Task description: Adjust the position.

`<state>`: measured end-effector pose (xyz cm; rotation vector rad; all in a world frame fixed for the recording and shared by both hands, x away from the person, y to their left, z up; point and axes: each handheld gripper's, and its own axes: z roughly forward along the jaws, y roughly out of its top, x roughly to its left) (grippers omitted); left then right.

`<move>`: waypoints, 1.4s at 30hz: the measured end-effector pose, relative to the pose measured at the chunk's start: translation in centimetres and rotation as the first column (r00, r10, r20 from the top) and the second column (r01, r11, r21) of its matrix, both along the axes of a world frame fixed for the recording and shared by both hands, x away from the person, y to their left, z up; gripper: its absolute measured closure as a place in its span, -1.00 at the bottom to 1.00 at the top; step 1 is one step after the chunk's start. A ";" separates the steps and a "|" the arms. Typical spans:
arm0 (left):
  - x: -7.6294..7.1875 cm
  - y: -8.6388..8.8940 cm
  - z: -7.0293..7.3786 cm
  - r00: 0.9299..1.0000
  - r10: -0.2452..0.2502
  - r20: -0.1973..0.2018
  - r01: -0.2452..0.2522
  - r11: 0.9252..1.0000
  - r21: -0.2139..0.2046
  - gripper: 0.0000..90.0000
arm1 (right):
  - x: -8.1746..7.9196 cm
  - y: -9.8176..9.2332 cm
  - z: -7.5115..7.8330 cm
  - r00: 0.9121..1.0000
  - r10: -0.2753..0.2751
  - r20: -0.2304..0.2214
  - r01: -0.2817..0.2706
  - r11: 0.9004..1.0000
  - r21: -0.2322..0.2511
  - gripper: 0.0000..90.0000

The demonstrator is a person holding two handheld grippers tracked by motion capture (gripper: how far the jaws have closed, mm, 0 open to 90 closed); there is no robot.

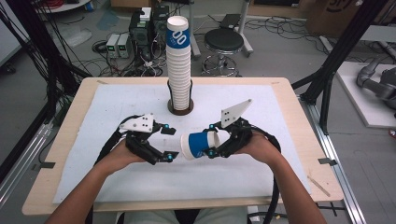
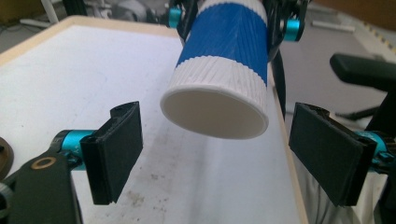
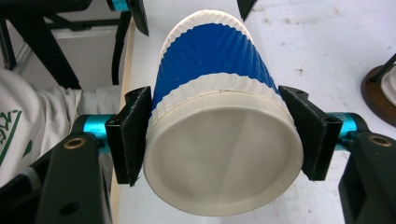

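- One loose paper cup (image 1: 200, 144), blue with white bands, lying on its side between the jaws of the right gripper (image 1: 211, 139), its closed bottom toward that gripper's camera.
- One tall stack of cups (image 1: 179, 63), too tightly nested to count singly, standing beyond both pairs of jaws.
- One round brown base (image 1: 180, 110) under that stack.
- Two grippers: the right one and the left gripper (image 1: 171, 143), whose jaws stand apart, short of the cup.
- One desk (image 1: 299, 140).

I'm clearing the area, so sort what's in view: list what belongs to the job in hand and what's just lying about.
Job in hand:
- cup, clamped in right gripper
- left gripper, jaws open beside it
- cup stack on its stand

Lying about:
- stool
- boxes and cables on the floor
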<state>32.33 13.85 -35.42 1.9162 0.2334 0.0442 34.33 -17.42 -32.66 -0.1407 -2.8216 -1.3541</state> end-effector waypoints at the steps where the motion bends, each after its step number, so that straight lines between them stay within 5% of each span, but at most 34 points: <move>1: 0.0 0.2 0.0 1.000 0.004 -0.006 -0.004 1.000 -0.022 -0.61 | 0.0 -0.1 0.0 1.000 -0.001 -0.002 0.001 1.000 0.006 -0.32; 4: -0.1 0.6 -0.2 1.000 0.019 -0.015 -0.021 0.997 -0.075 -0.61 | -0.1 -0.5 -0.4 1.000 -0.009 -0.008 0.009 0.999 0.042 -0.32; 13: -0.3 0.8 -0.7 1.000 0.022 -0.002 -0.022 0.991 -0.133 -0.61 | -0.3 -1.3 -1.5 0.999 -0.026 -0.029 0.030 0.989 0.146 -0.32; 27: -0.5 -0.4 -1.6 1.000 0.003 -0.006 -0.004 0.982 -0.188 -0.61 | -0.5 -1.8 -3.1 0.997 -0.019 -0.069 0.040 0.944 0.326 -0.32; 42: -0.4 -1.3 -2.0 0.999 -0.020 -0.026 0.014 0.977 -0.211 -0.63 | -0.6 -1.3 -3.9 0.995 0.019 -0.097 0.021 0.919 0.393 -0.32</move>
